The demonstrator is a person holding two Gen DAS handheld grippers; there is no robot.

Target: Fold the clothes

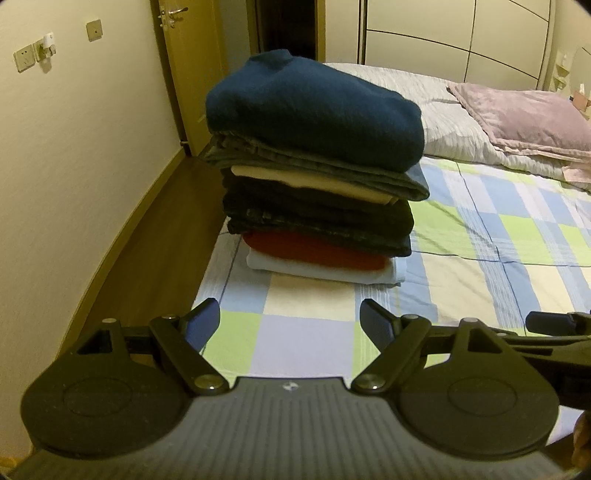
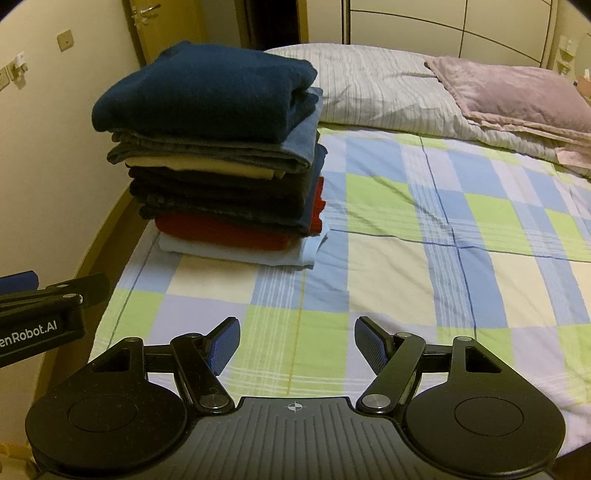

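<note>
A stack of folded clothes [image 1: 317,173] [image 2: 218,155] stands on the checked bedsheet [image 1: 480,236] [image 2: 424,229] near the bed's left edge. A dark blue sweater [image 1: 314,107] [image 2: 207,92] lies on top, over grey, cream, black and red pieces and a pale blue one at the bottom. My left gripper [image 1: 290,317] hovers open in front of the stack, nothing between its blue pads. My right gripper [image 2: 297,338] is open too, above bare sheet to the right of the stack. Each gripper shows at the edge of the other's view.
A striped duvet [image 2: 376,85] and a mauve pillow [image 2: 517,92] lie at the head of the bed. Left of the bed runs a strip of wooden floor [image 1: 159,229] along a cream wall, with a door [image 1: 184,55] at the far end. Wardrobe doors [image 1: 461,33] stand behind.
</note>
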